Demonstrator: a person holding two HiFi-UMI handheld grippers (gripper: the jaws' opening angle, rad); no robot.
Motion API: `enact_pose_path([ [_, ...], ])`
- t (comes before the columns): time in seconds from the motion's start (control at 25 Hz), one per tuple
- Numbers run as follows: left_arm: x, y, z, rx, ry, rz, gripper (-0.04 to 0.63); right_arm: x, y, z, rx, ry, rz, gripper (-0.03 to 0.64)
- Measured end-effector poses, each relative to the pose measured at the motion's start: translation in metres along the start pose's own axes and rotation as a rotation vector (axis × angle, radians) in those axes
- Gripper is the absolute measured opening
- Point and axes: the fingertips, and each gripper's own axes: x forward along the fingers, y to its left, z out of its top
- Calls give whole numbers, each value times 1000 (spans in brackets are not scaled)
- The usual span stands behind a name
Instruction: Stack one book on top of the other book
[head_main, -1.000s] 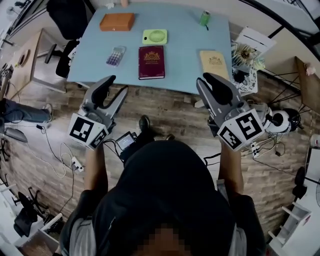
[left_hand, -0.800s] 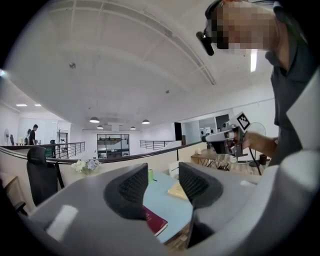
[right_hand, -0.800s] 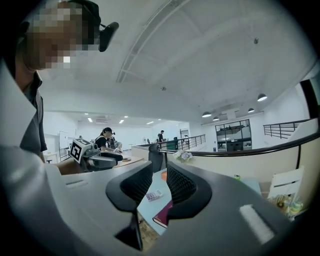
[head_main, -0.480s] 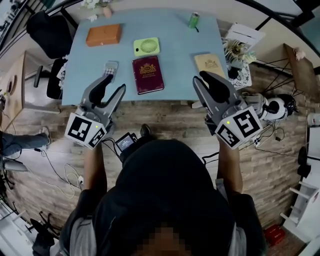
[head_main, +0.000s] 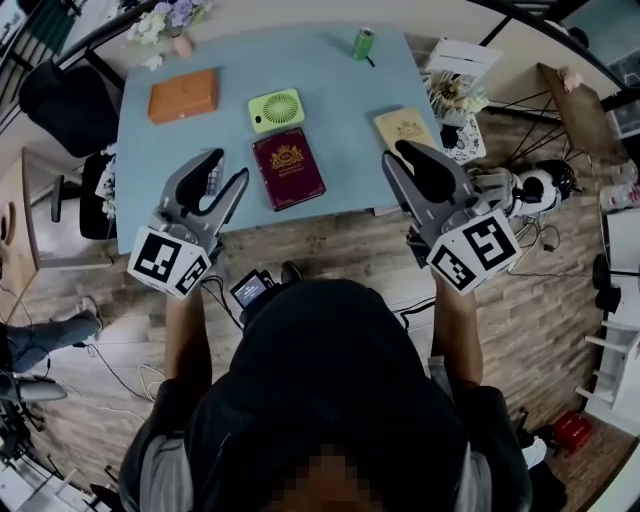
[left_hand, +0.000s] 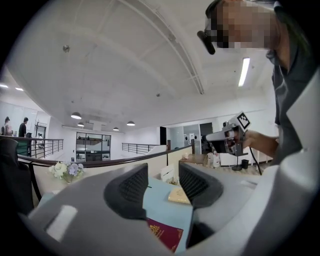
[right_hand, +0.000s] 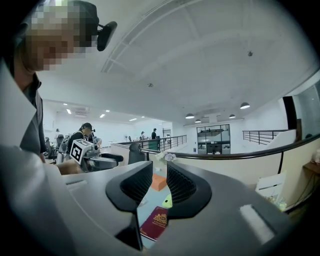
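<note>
A maroon book lies flat near the front middle of the light blue table. A tan book lies at the table's right edge. My left gripper hovers over the table's front edge, left of the maroon book, jaws open and empty. My right gripper hangs by the front right corner, just in front of the tan book, jaws apart by a narrow gap and empty. The left gripper view looks past my left gripper at the maroon book and tan book. My right gripper frames the maroon book.
On the table also lie an orange box, a green fan and a green can; flowers stand at the far left corner. A black chair stands left, a cluttered stand right. Cables lie on the wooden floor.
Both grippers have moved forward from over the floor to the table's front edge. The table and books now sit closer below them and look turned in the head view.
</note>
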Motion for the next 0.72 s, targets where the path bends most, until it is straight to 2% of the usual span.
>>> enact_pose_path([
  [0.32, -1, 26, -1, -15, -39, -44, 244, 21, 10, 6, -20, 17, -42, 89],
  [0.72, -9, 52, -11, -45, -46, -2, 244, 51, 12, 4, -16, 42, -7, 89],
])
